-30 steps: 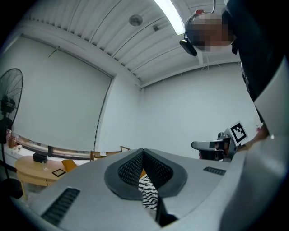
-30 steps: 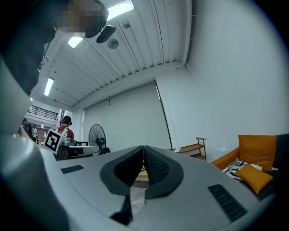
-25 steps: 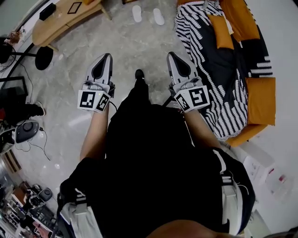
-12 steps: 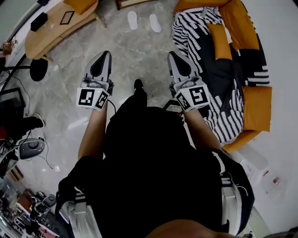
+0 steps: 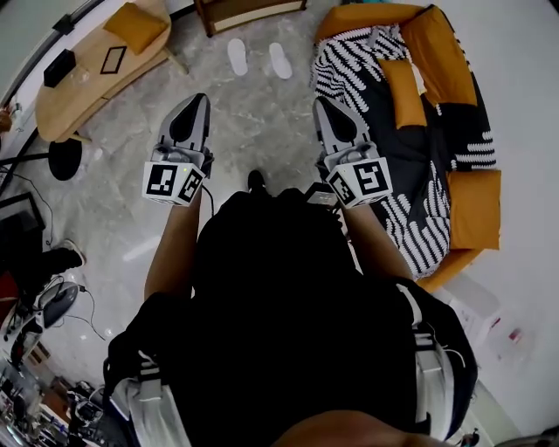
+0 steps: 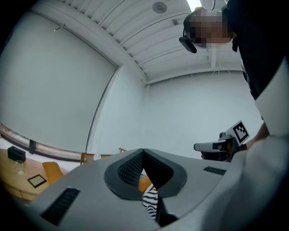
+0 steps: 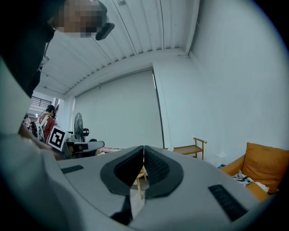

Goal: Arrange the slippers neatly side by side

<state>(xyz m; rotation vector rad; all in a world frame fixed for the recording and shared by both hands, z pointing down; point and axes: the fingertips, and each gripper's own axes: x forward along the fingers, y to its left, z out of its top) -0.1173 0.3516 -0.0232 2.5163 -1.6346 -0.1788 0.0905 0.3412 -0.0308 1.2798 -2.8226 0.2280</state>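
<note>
Two white slippers lie on the grey stone floor far ahead in the head view, the left slipper [image 5: 238, 57] and the right slipper [image 5: 280, 60], roughly parallel with a small gap between them. My left gripper [image 5: 196, 103] and right gripper [image 5: 322, 106] are held level in front of the person's body, well short of the slippers. Both are shut with nothing between the jaws. In the left gripper view my left gripper [image 6: 143, 150] points at a pale wall; in the right gripper view my right gripper [image 7: 143, 147] does too. The slippers do not show in either gripper view.
An orange sofa [image 5: 454, 61] with a black-and-white striped blanket [image 5: 367, 87] stands to the right. A wooden table [image 5: 83, 74] sits at the left, a wooden shelf [image 5: 249, 10] beyond the slippers. Cables and equipment [image 5: 44, 301] lie at the lower left.
The view has moved forward: slippers, sofa and table have slid down the frame, closer. Both grippers keep the same shut pose in front of the body.
</note>
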